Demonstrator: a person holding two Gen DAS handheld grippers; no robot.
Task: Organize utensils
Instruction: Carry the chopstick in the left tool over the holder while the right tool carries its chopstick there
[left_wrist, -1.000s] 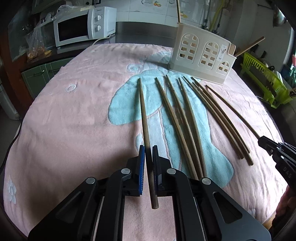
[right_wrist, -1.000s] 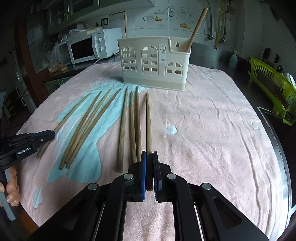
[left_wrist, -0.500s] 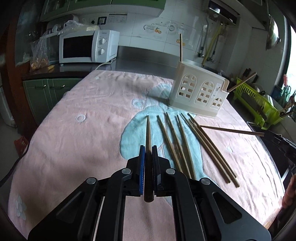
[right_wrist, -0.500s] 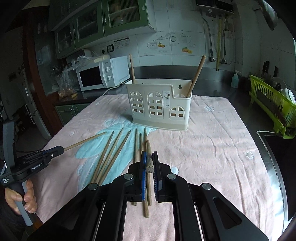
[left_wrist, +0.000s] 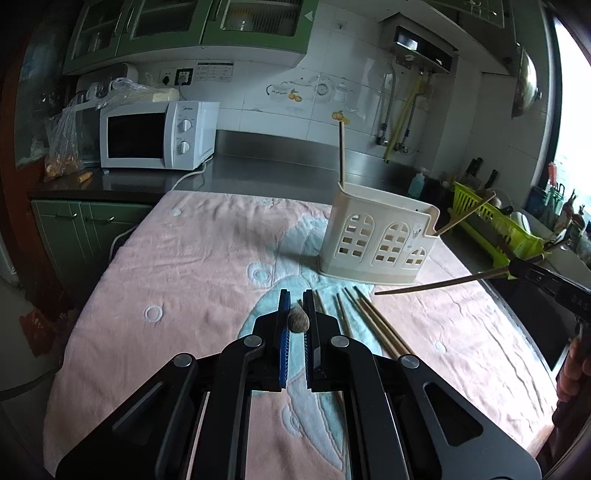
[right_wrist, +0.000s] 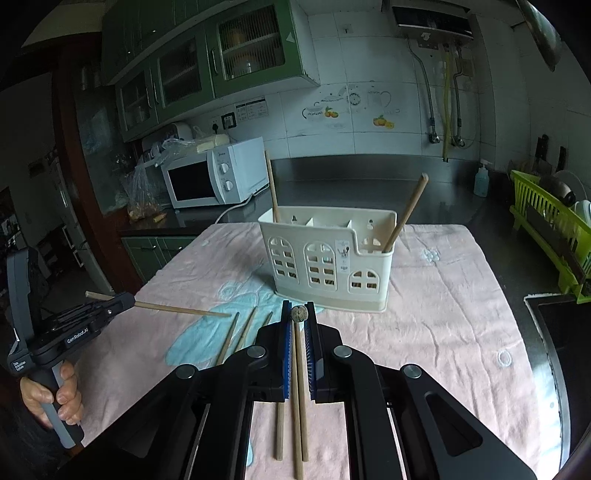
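Observation:
My left gripper is shut on a wooden chopstick, held above the towel with its butt end facing the camera; from the right wrist view it sticks out of that gripper. My right gripper is shut on another chopstick, also lifted; it shows in the left wrist view. Several more chopsticks lie on the pink towel. The cream utensil holder stands upright at the back and holds two chopsticks.
A white microwave sits on the steel counter at the back left. A green dish rack stands to the right. The towel's right edge borders a dark sink area. Green cabinets are on the left.
Both grippers have risen from the towel, each lifting its chopstick clear of the row and tipping it up toward level. The views now look higher, at the holder and wall.

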